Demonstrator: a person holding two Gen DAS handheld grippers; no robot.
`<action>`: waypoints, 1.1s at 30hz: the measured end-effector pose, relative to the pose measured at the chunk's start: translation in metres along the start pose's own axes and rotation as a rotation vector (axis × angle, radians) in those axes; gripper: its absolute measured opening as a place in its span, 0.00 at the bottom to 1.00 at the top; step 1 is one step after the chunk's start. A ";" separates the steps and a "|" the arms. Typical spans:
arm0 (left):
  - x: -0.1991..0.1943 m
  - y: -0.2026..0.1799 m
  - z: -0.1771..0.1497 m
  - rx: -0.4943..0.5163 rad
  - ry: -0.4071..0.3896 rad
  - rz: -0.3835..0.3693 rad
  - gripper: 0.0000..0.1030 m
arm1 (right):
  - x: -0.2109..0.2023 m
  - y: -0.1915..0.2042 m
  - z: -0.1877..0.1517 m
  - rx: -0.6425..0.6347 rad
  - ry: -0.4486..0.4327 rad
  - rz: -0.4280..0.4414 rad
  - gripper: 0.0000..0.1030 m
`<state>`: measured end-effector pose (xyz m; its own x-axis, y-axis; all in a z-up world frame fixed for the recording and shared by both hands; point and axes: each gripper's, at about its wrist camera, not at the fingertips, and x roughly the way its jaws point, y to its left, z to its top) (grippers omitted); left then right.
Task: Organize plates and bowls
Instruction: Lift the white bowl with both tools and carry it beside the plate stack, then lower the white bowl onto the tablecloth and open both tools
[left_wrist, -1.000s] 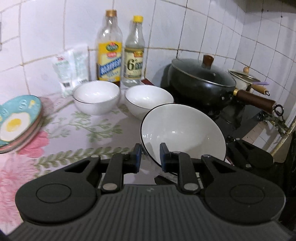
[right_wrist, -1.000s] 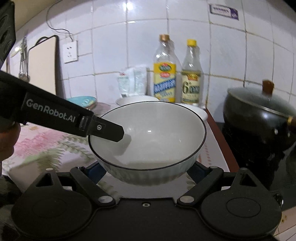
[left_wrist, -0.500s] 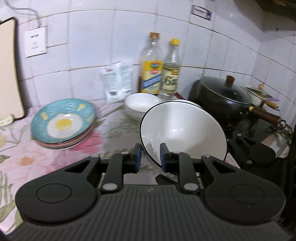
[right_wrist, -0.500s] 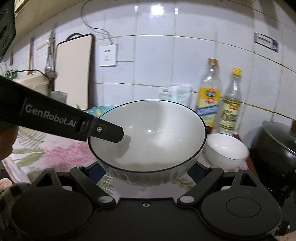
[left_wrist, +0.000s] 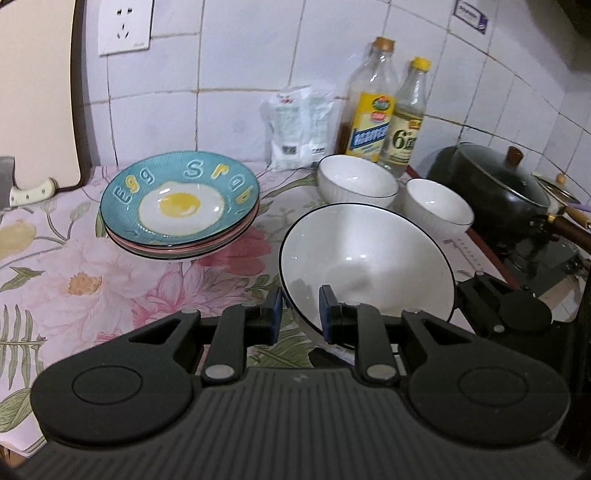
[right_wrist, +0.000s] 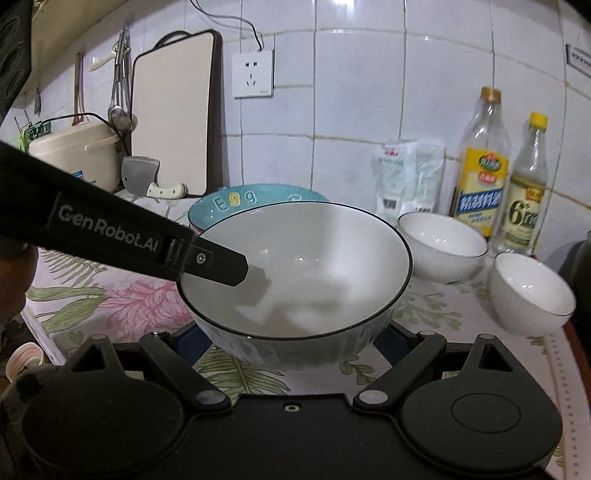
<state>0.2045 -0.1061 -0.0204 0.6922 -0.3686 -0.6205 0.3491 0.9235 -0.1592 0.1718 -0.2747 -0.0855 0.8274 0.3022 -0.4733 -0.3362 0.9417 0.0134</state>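
Note:
A large white bowl with a black rim (left_wrist: 369, 258) (right_wrist: 306, 269) is held above the counter by both grippers. My left gripper (left_wrist: 300, 310) is shut on its near rim, one finger inside. My right gripper (right_wrist: 291, 343) is closed around the bowl's base, with its fingers on either side. The left gripper's finger (right_wrist: 218, 264) shows over the bowl's rim in the right wrist view. A stack of plates topped by a teal fried-egg plate (left_wrist: 181, 201) (right_wrist: 236, 201) sits left of the bowl. Two smaller white bowls (left_wrist: 356, 181) (left_wrist: 437, 205) stand behind on the right.
An oil bottle (left_wrist: 371, 107), a vinegar bottle (left_wrist: 406, 118) and a white packet (left_wrist: 299, 125) stand against the tiled wall. A black lidded pan (left_wrist: 495, 184) sits on the stove at right. A cutting board (right_wrist: 173, 110), cleaver and rice cooker (right_wrist: 74, 151) are at left.
Both grippers have carried the large bowl leftward, away from the stove and toward the plate stack. The two small bowls now lie to its right.

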 end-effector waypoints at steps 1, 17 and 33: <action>0.004 0.002 0.000 -0.002 0.008 0.002 0.19 | 0.005 0.000 0.000 0.002 0.010 0.005 0.92; 0.048 0.018 -0.002 0.028 0.044 0.038 0.19 | 0.053 -0.005 -0.007 0.049 0.077 0.019 0.92; 0.054 0.021 -0.005 0.010 0.057 0.017 0.25 | 0.057 -0.012 -0.013 0.024 0.104 0.037 0.93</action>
<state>0.2465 -0.1058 -0.0609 0.6607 -0.3462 -0.6660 0.3446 0.9281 -0.1406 0.2175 -0.2711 -0.1237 0.7628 0.3212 -0.5613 -0.3542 0.9337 0.0529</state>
